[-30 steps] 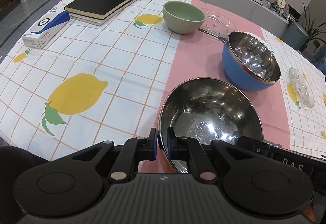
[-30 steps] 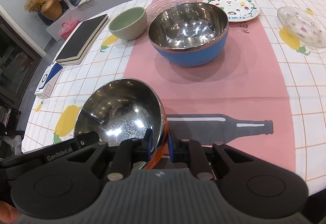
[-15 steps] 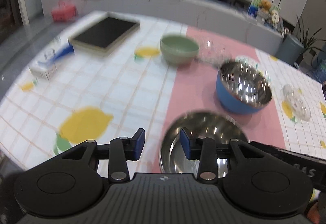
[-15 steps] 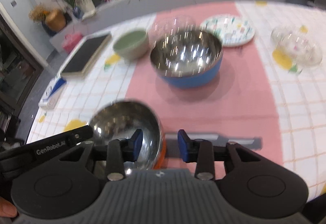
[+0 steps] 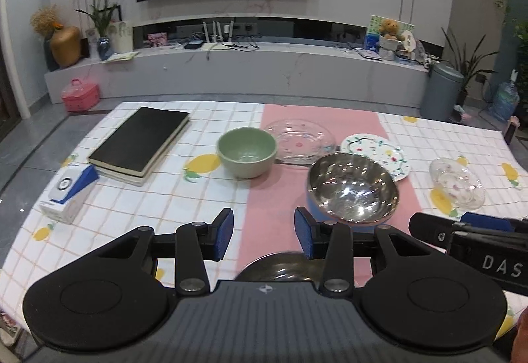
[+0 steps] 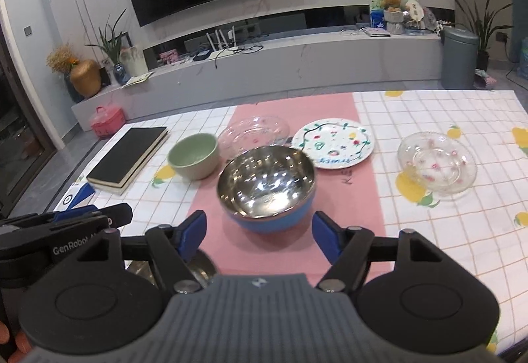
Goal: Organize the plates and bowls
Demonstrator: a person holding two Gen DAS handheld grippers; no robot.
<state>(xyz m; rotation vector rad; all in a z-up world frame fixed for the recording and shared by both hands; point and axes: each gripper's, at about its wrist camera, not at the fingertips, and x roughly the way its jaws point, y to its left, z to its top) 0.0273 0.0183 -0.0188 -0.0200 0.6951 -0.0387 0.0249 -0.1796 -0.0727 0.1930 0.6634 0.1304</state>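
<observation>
- White and blue box (image 5: 67, 194): lies at the tabletop's left edge, at 9 o'clock in the left wrist view.
- Black book (image 5: 140, 140): lies on a second book at 10 o'clock, just beyond the box.
- Green bowl (image 5: 247, 151): stands upright on the checked lemon-print cloth (image 5: 138, 198), near the middle, beside the pink strip (image 5: 264, 198).
- Clear glass plate (image 5: 299, 140): lies flat on the pink strip at 12 o'clock, just right of the green bowl.
- Left gripper (image 5: 263, 236): its blue-padded fingers (image 5: 224, 232) are apart and opening, with nothing between them.
- Near steel bowl (image 5: 280, 267): only its rim shows at 6 o'clock, below the left gripper's fingers and clear of them. In the right wrist view a sliver of it shows at 7 o'clock.
- Blue bowl with steel lining (image 6: 267, 188): stands upright on the pink strip at the centre of the right wrist view, beyond the gripper.
- Right gripper (image 6: 259, 236): its fingers (image 6: 193, 232) stand wide and are opening, holding nothing. The blue bowl shows in the gap but lies farther off.
- Painted white plate (image 6: 333, 143): lies at 1 o'clock, just behind the blue bowl.
- Small clear glass dish (image 6: 437, 165): sits on the checked cloth at 3 o'clock, well apart from the rest.
</observation>
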